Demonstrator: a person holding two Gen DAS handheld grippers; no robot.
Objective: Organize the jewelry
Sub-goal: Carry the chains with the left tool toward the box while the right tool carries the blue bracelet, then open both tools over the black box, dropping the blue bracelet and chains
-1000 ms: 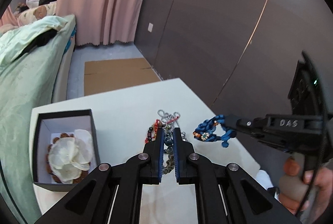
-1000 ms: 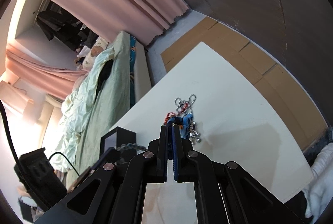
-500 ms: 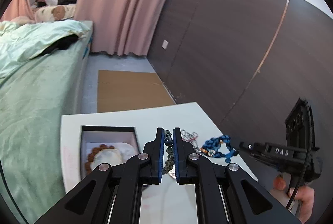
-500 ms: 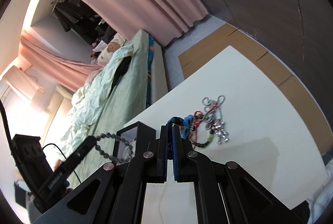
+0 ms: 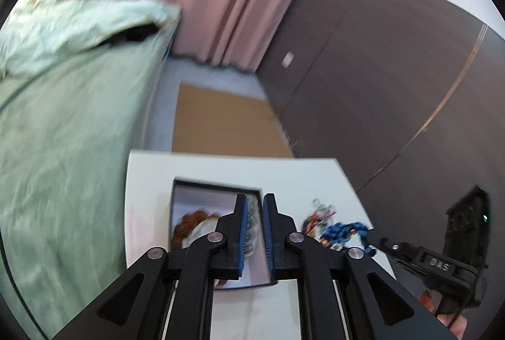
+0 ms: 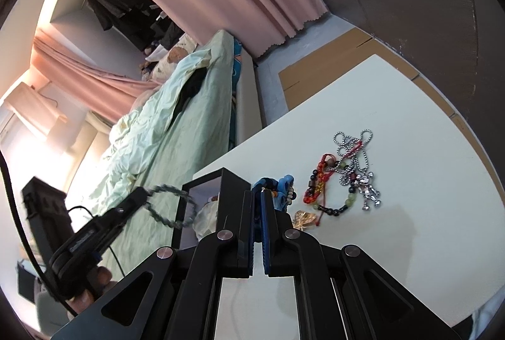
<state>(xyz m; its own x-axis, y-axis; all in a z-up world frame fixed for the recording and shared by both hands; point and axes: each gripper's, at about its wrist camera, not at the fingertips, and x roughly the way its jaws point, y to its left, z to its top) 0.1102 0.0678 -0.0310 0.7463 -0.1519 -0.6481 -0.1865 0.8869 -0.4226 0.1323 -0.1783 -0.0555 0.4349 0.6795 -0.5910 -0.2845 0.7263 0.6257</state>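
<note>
My left gripper (image 5: 252,204) is shut on a grey-green bead bracelet (image 5: 252,223) and holds it over the open black jewelry box (image 5: 217,186); from the right wrist view the bracelet (image 6: 170,205) hangs as a loop from the left gripper (image 6: 143,194) beside the box (image 6: 235,182). A brown bead bracelet (image 5: 192,218) and a white flower (image 5: 205,228) lie in the box. My right gripper (image 6: 257,196) is shut on a blue braided bracelet (image 6: 282,187), held above the white table (image 6: 410,182); it also shows in the left wrist view (image 5: 344,231).
A pile of jewelry lies on the table: a red woven bracelet (image 6: 317,182), a dark-and-green bead bracelet (image 6: 341,207), a silver ball chain with a figure pendant (image 6: 366,191) and an amber piece (image 6: 304,218). A bed with a green cover (image 6: 176,119) borders the table.
My left gripper has carried the bead bracelet left from the pile to over the box. My right gripper has lifted the blue bracelet and drifted toward the box.
</note>
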